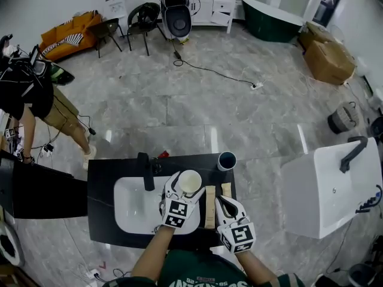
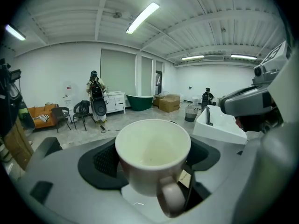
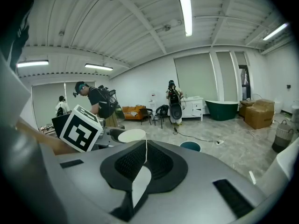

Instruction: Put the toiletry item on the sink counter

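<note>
A cream mug (image 1: 190,182) (image 2: 153,155) is held upright between the jaws of my left gripper (image 1: 183,191) (image 2: 153,174), handle toward the camera. It hangs over the right rim of the white sink basin (image 1: 131,211), which is set in a dark counter (image 1: 102,184). The mug looks empty. My right gripper (image 1: 226,205) (image 3: 145,158) hovers over the counter's right part beside two wooden strips (image 1: 210,207), its jaws closed together with nothing seen between them. In the right gripper view the mug (image 3: 131,135) shows just ahead to the left.
A black faucet (image 1: 143,171) stands behind the basin, and a teal cup (image 1: 227,160) (image 3: 190,146) at the counter's back right corner. A white freestanding basin (image 1: 326,187) is to the right. A person (image 1: 36,100) stands at the left; a cable (image 1: 215,73) crosses the floor.
</note>
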`<act>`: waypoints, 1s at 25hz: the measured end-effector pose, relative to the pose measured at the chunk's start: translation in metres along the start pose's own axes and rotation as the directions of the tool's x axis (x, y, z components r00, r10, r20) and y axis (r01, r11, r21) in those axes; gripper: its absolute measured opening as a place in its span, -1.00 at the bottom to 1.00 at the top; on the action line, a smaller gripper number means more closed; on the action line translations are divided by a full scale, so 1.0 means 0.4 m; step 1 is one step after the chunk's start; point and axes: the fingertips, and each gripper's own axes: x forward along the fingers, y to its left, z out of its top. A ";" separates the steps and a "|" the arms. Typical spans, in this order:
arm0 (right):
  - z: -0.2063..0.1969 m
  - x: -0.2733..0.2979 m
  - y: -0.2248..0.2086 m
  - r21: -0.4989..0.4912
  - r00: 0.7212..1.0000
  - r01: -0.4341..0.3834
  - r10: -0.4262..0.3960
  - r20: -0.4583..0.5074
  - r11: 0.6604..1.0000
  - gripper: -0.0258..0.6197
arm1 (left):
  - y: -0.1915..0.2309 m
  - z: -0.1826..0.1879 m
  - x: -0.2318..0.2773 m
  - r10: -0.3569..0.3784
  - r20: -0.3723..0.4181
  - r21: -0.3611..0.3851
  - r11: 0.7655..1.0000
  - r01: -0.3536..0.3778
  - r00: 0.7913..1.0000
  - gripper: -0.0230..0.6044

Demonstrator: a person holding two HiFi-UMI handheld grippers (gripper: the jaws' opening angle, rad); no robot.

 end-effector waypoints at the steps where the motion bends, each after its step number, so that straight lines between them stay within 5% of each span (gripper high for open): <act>1: -0.006 0.008 -0.008 0.004 1.000 0.003 -0.003 -0.007 1.000 -0.79 | 0.006 -0.004 0.015 0.001 -0.005 0.006 1.000 -0.001 1.000 0.43; 25: -0.165 0.114 -0.120 0.096 0.983 0.088 -0.071 -0.170 0.991 -0.79 | 0.158 -0.151 0.336 0.034 -0.059 -0.040 0.999 -0.037 0.998 0.43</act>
